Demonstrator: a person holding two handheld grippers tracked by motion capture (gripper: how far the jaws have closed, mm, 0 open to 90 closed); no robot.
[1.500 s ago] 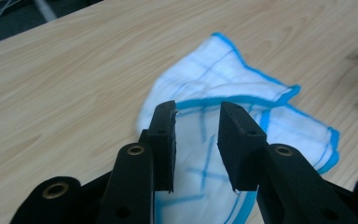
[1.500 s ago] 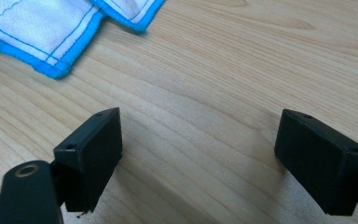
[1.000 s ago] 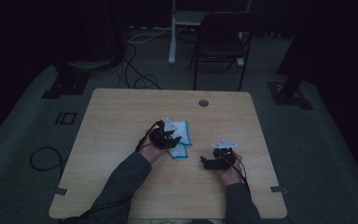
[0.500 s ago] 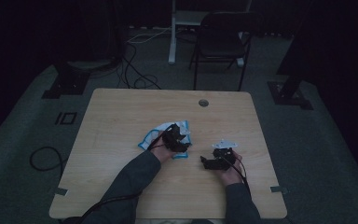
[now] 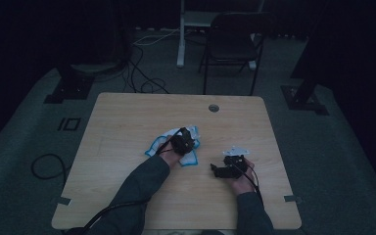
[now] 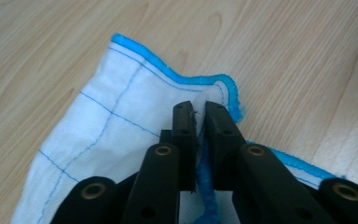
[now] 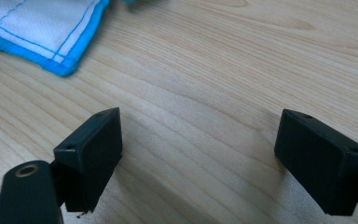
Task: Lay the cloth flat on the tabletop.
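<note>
Dim surroundings frame a light wooden bench [image 5: 127, 117] standing on grey floor, with a dark folding chair [image 5: 232, 44] behind it. On the bench lies a white cloth [image 5: 159, 144] with a blue hem and thin blue grid stitching, near the middle and slightly crumpled. The person's left forearm enters from the bottom edge and angles up and rightward, placing the left tool [image 6: 199, 122] on the cloth's right part. Its jaws have just been closing and now stand nearly together, clamped on a raised fold of cloth at the hemmed edge. To the right, the right tool [image 7: 200, 140] rests low over bare wood, well clear of the cloth, jaws wide apart with nothing between them. No writing is legible.
</note>
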